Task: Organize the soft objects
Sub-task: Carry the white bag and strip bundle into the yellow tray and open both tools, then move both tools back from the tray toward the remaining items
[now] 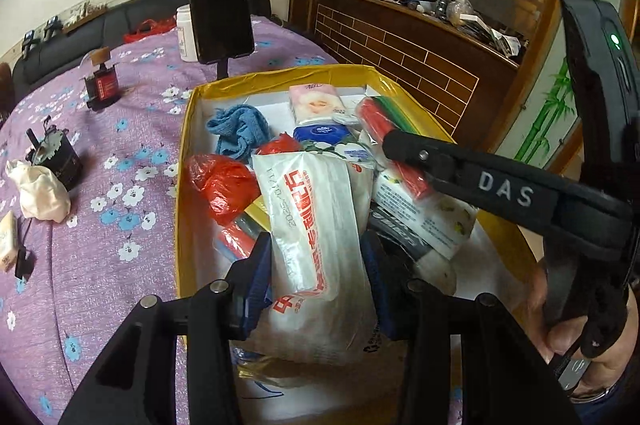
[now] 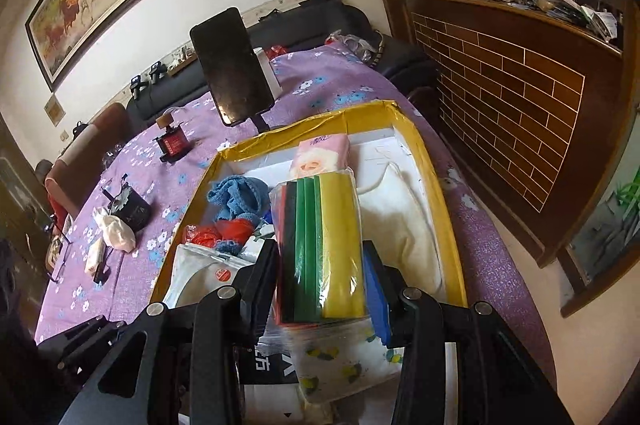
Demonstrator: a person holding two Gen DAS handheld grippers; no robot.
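My left tongs [image 1: 316, 289] pinch a white packet with red print [image 1: 316, 237], lengthwise away from me over the yellow box [image 1: 182, 185]. My right tongs [image 2: 320, 281] clamp the sponge pack [image 2: 320, 245], pointing far; only that view shows its yellow-green stripes.

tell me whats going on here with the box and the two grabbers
A person is sorting soft items in a yellow box on a purple floral tablecloth. The left tongs clamp a white plastic pack with red print; the right tongs clamp a bagged stack of coloured sponges.
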